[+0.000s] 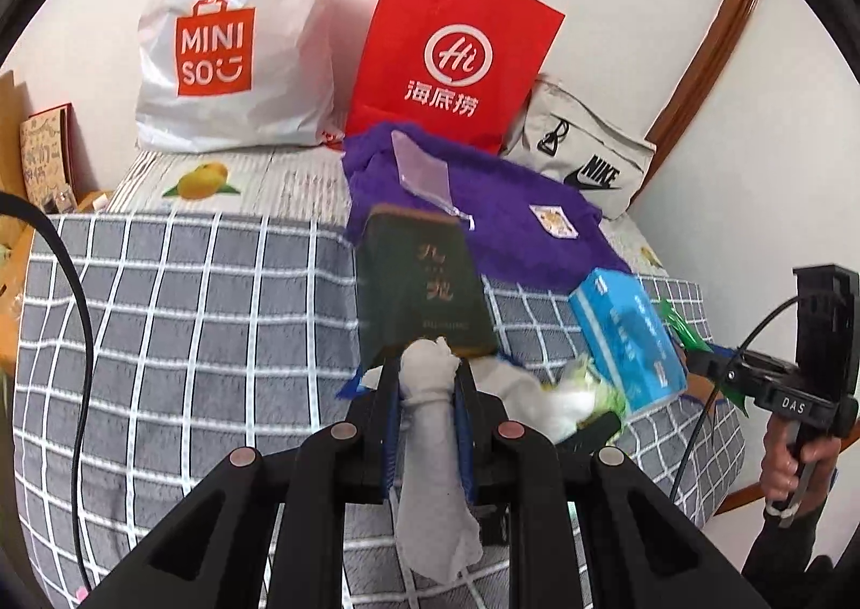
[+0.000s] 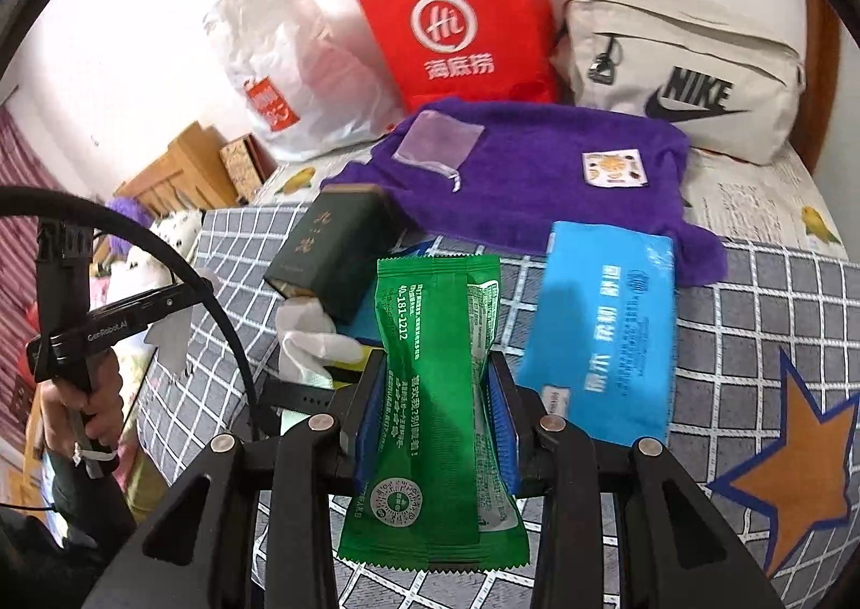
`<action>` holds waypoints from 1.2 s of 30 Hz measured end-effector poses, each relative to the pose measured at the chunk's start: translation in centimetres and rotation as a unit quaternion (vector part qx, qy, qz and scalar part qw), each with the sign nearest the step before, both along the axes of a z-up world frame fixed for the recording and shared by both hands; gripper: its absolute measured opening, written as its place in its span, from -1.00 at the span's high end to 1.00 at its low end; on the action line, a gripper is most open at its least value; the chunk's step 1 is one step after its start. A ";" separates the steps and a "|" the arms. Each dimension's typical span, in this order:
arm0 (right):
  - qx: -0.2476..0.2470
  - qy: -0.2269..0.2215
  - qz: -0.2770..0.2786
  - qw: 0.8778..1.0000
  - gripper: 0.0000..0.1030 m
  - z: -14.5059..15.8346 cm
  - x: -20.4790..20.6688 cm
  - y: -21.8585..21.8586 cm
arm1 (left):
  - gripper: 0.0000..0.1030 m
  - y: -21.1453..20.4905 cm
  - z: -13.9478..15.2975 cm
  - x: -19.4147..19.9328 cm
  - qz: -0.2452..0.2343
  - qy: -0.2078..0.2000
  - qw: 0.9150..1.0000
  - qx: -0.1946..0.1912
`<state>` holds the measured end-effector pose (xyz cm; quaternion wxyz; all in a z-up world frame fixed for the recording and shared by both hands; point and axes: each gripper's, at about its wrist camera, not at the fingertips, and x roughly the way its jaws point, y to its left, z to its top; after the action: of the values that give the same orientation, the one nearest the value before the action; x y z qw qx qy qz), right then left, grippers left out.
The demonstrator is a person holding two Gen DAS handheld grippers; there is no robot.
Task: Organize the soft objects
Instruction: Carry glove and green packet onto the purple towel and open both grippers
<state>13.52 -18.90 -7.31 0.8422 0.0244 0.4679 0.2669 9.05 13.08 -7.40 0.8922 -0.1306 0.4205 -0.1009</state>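
My left gripper (image 1: 428, 371) is shut on a white sock (image 1: 430, 448), which hangs down between its fingers above the grey checked bedspread (image 1: 188, 329). A second white cloth (image 1: 559, 402) lies just right of it. My right gripper (image 2: 438, 367) is shut on a green snack packet (image 2: 435, 394), lifted off the bed. A purple fuzzy towel (image 2: 537, 168) lies spread behind, carrying a small clear pouch (image 2: 438, 138). A dark green box (image 2: 336, 254) and a blue tissue pack (image 2: 602, 329) rest on the bedspread in front of the towel.
Against the wall stand a white Miniso bag (image 1: 226, 44), a red paper bag (image 1: 451, 50) and a beige Nike bag (image 2: 682, 71). In the left wrist view the right gripper's body (image 1: 779, 394) and a hand show at the right edge. Wooden furniture (image 2: 183, 168) sits left.
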 end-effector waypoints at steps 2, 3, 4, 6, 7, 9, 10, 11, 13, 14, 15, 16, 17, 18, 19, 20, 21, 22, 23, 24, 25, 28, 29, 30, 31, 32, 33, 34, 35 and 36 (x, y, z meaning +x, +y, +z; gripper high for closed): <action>0.006 -0.002 -0.011 1.000 0.30 0.3 0.3 -0.9 | 0.67 0.0 0.5 0.7 0.002 -0.003 1.000 -0.002; 0.007 -0.003 -0.015 1.000 0.30 0.4 0.5 -1.2 | 0.67 0.1 0.7 1.0 0.003 -0.005 1.000 -0.005; 0.007 -0.007 -0.022 1.000 0.30 0.6 0.7 -1.5 | 0.67 0.2 1.0 1.3 0.002 -0.008 1.000 -0.008; 0.007 -0.016 -0.032 0.999 0.29 1.2 1.2 -2.2 | 0.67 0.2 1.5 2.1 -0.001 -0.014 1.000 -0.014; 0.007 -0.020 -0.036 0.999 0.29 1.4 1.4 -2.5 | 0.67 0.1 1.7 2.6 -0.004 -0.016 1.000 -0.016; 0.004 -0.029 -0.047 0.998 0.29 1.9 2.0 -3.1 | 0.67 -0.1 2.1 3.6 -0.010 -0.020 1.000 -0.017; 0.002 -0.032 -0.052 0.998 0.29 2.1 2.4 -3.3 | 0.67 -0.3 2.3 4.0 -0.012 -0.022 1.000 -0.015; 0.001 -0.035 -0.058 0.998 0.29 2.3 2.9 -3.6 | 0.67 -0.5 2.5 4.7 -0.015 -0.025 0.999 -0.013; -0.004 -0.040 -0.071 0.997 0.29 2.8 3.9 -4.1 | 0.67 -0.8 2.7 5.8 -0.019 -0.025 0.999 -0.011; -0.008 -0.045 -0.076 0.996 0.29 3.0 4.3 -4.3 | 0.67 -0.9 2.7 6.5 -0.021 -0.024 0.999 -0.011; -0.010 -0.051 -0.079 0.996 0.29 3.2 4.6 -4.5 | 0.67 -1.1 2.8 7.2 -0.025 -0.022 0.999 -0.011; -0.010 -0.055 -0.081 0.995 0.29 3.4 4.9 -4.6 | 0.67 -1.3 2.8 7.9 -0.028 -0.020 0.999 -0.011; -0.009 -0.058 -0.082 0.995 0.29 3.5 5.3 -4.7 | 0.67 -1.4 2.8 8.5 -0.030 -0.018 0.999 -0.011; -0.008 -0.059 -0.083 0.995 0.29 3.6 5.7 -4.8 | 0.67 -1.7 2.9 9.2 -0.031 -0.017 0.999 -0.007; -0.007 -0.060 -0.084 0.995 0.29 3.6 6.2 -4.9 | 0.67 -1.8 2.9 9.7 -0.032 -0.017 0.999 -0.004; -0.008 -0.060 -0.085 0.995 0.29 3.6 6.7 -4.9 | 0.67 -2.1 3.0 10.5 -0.033 -0.016 0.999 -0.001; -0.011 -0.061 -0.085 0.994 0.29 3.6 7.1 -4.9 | 0.67 -2.2 3.0 11.1 -0.032 -0.014 0.999 -0.001; -0.014 -0.063 -0.085 0.994 0.29 3.7 7.7 -4.9 | 0.67 -2.3 3.1 11.7 -0.032 -0.014 0.999 -0.001; -0.018 -0.065 -0.084 0.994 0.29 3.7 8.3 -4.8 | 0.67 -2.5 3.2 12.5 -0.034 -0.014 0.999 0.000; -0.019 -0.066 -0.081 0.994 0.29 3.6 8.9 -4.8 | 0.67 -2.7 3.3 13.1 -0.035 -0.015 0.999 0.002; -0.020 -0.067 -0.078 0.995 0.29 3.6 9.6 -4.7 | 0.67 -2.9 3.4 13.7 -0.035 -0.016 0.999 0.005; -0.023 -0.063 -0.077 0.995 0.29 3.0 11.9 -4.5 | 0.67 -3.6 3.3 16.0 -0.038 -0.019 0.999 0.019; -0.026 -0.062 -0.078 0.995 0.29 2.6 12.8 -4.4 | 0.67 -3.7 3.2 16.6 -0.036 -0.019 0.999 0.023; -0.026 -0.060 -0.081 0.995 0.29 2.3 13.4 -4.4 | 0.67 -3.8 3.0 17.3 -0.036 -0.017 0.999 0.027; -0.024 -0.056 -0.084 0.995 0.29 1.9 14.2 -4.4 | 0.67 -3.9 2.8 17.9 -0.037 -0.013 0.999 0.027; -0.020 -0.048 -0.084 0.995 0.29 1.3 15.0 -4.5 | 0.67 -3.9 2.5 18.6 -0.037 -0.007 0.999 0.023; -0.019 -0.041 -0.087 0.995 0.29 0.8 15.6 -4.6 | 0.67 -3.9 2.3 19.1 -0.037 -0.004 0.999 0.021; -0.019 -0.033 -0.092 0.995 0.29 0.2 16.4 -4.8 | 0.67 -3.9 2.1 19.5 -0.037 -0.001 0.999 0.019; -0.020 -0.030 -0.093 0.995 0.29 -0.2 16.8 -4.8 | 0.67 -3.9 1.8 19.9 -0.037 0.002 0.999 0.019; -0.021 -0.025 -0.093 0.995 0.29 -0.6 17.2 -4.8 | 0.67 -3.9 1.6 20.3 -0.037 0.004 0.999 0.019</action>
<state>30.76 -23.67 -7.86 0.8753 0.0436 0.4474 0.1782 29.38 9.15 -5.82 0.8884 -0.0986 0.4305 -0.1250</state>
